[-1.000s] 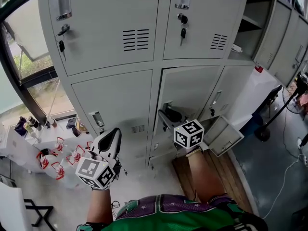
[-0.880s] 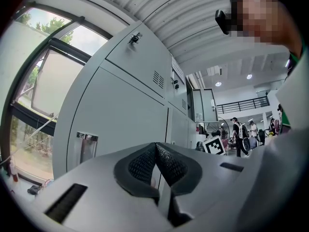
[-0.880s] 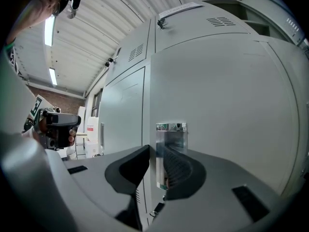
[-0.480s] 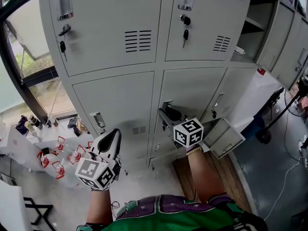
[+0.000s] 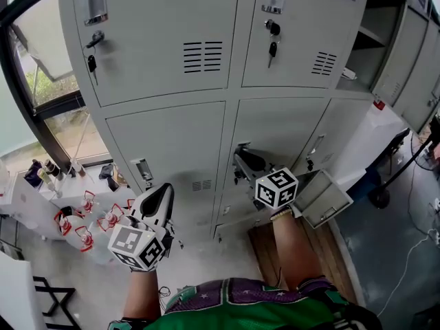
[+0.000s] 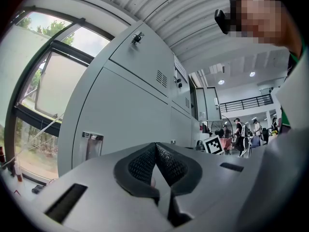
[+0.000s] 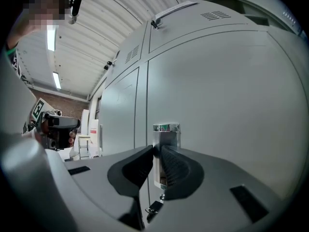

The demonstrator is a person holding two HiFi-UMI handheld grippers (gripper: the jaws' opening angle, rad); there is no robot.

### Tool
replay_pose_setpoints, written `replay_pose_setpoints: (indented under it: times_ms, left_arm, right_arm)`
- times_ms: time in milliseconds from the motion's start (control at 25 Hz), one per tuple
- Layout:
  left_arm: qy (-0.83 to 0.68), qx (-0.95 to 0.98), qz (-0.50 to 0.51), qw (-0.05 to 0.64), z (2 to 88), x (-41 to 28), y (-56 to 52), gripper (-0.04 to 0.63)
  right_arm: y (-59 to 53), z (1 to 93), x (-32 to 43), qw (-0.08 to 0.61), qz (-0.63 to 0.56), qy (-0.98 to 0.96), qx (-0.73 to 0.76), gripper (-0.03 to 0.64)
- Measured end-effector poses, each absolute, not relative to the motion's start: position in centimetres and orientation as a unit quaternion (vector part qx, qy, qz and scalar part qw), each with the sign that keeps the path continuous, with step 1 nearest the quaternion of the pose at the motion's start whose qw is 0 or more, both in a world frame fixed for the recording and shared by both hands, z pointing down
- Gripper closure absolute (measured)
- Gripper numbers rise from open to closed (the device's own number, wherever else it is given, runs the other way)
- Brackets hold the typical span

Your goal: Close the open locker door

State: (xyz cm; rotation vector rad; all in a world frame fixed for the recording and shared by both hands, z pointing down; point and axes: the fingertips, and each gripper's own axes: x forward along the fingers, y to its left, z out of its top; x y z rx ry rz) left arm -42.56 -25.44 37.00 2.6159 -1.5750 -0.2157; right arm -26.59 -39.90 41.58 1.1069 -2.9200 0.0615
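Locker door (image 5: 275,136), pale grey, chrome handle (image 7: 166,129)

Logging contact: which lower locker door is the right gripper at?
The middle lower door: right gripper sits at its handle. The left lower door faces the left gripper.

The lockers (image 5: 165,47) are metal with smooth grey paint that shines a little where the light hits. The handle (image 7: 166,129) on the locker door (image 7: 217,105) is bare metal, bright like a mirror. The left gripper (image 6: 155,145) and the right gripper (image 7: 157,151) have smooth, dull grey plastic bodies. Their black pads (image 6: 144,164) look rubbery and rough, covered in tiny bumps. The marker cube (image 5: 276,188) has flat, dull black and white squares. The shirt (image 5: 240,301) is soft green and purple cloth. The floor strip (image 5: 320,243) at the lockers' foot is brown wood.
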Motion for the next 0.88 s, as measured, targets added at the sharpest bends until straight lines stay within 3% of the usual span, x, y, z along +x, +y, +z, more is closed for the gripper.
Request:
replay_pose_setpoints:
  times_ms: [880]
  left_arm:
    - [-0.498, 0.863, -0.069, 0.039, 37.1, -40.4, -25.1, 0.575]
  right_arm:
    - [-39.0, 40.4, -24.4, 0.02, 0.002, -0.918, 0.396, 0.569]
